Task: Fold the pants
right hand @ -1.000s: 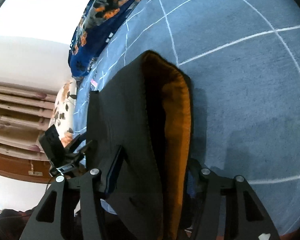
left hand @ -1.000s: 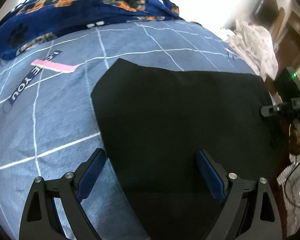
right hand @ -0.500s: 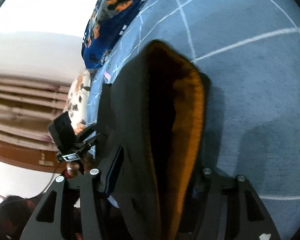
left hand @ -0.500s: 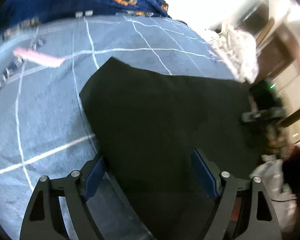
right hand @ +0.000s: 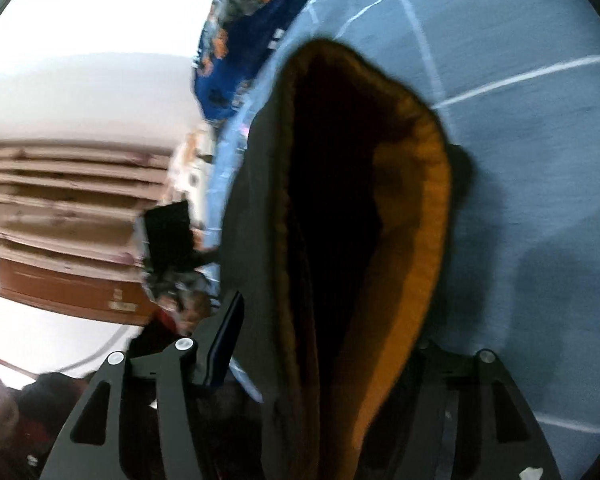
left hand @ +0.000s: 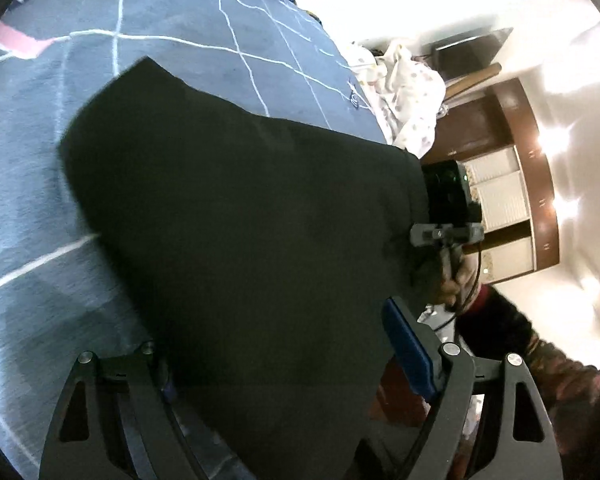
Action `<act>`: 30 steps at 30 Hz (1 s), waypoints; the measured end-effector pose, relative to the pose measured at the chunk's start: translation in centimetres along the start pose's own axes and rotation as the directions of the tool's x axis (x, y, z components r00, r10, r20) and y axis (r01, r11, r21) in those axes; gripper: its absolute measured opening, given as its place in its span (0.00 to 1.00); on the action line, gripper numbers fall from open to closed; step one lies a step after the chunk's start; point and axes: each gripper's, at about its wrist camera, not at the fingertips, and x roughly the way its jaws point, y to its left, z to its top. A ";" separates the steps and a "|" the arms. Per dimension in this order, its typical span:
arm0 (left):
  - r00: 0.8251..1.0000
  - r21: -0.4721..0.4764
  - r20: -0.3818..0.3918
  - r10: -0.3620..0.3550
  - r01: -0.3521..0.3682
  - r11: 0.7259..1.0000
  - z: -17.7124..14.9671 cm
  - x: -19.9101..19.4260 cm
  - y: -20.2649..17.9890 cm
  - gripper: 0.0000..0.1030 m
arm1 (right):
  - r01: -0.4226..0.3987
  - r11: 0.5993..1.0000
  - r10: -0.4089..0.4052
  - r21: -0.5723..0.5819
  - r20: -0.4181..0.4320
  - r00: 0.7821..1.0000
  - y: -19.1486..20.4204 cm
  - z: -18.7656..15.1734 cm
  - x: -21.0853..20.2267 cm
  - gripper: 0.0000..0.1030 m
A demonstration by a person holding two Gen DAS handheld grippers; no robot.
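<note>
The grey bed (left hand: pixel 180 12) with white grid lines carries the black pants (left hand: pixel 240 220). My left tool (left hand: pixel 284 364) and right tool (right hand: pixel 320 344) stand wide, fabric between their fingers; whether they pinch it, I cannot tell. I'd lift both evenly, keeping edges matched.

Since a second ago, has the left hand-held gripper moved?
Yes. The left hand-held gripper has swung right: the bed's pink patch has slid toward the view's left edge.
</note>
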 end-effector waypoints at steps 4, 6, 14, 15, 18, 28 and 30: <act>0.997 0.025 0.010 0.074 -0.074 0.997 -0.2 0.0 -0.7 0.68 | 0.090 0.996 -0.090 -0.007 -0.003 0.996 0.4 0.2 0.7 0.40; 0.993 0.014 0.024 0.117 -0.117 0.993 -0.2 -0.1 -0.6 0.51 | 0.110 0.994 -0.110 0.014 -0.008 0.994 -0.2 0.2 0.3 0.34; 0.967 -0.005 0.105 0.233 -0.234 0.972 -1.2 -0.4 -1.5 0.21 | 0.151 0.988 -0.152 0.018 0.062 0.986 0.6 -0.6 0.4 0.28; 0.967 -0.012 0.119 0.226 -0.226 0.974 -1.4 -0.6 -1.7 0.19 | 0.140 0.990 -0.142 0.028 0.085 0.986 1.0 -1.0 0.3 0.27; 0.966 -0.037 0.149 0.211 -0.208 0.977 -2.0 -1.7 -1.7 0.17 | 0.103 0.995 -0.105 0.016 0.135 0.985 2.5 -2.2 -0.2 0.26; 0.911 -0.102 0.330 0.249 -0.227 0.968 -5.1 -8.1 -3.4 0.13 | -0.038 0.999 0.039 -0.005 0.222 0.974 7.1 -4.9 1.6 0.25; 0.886 -0.106 0.367 0.283 -0.263 0.959 -5.7 -9.5 -3.8 0.13 | -0.075 0.997 0.074 -0.004 0.228 0.971 7.6 -5.1 2.5 0.25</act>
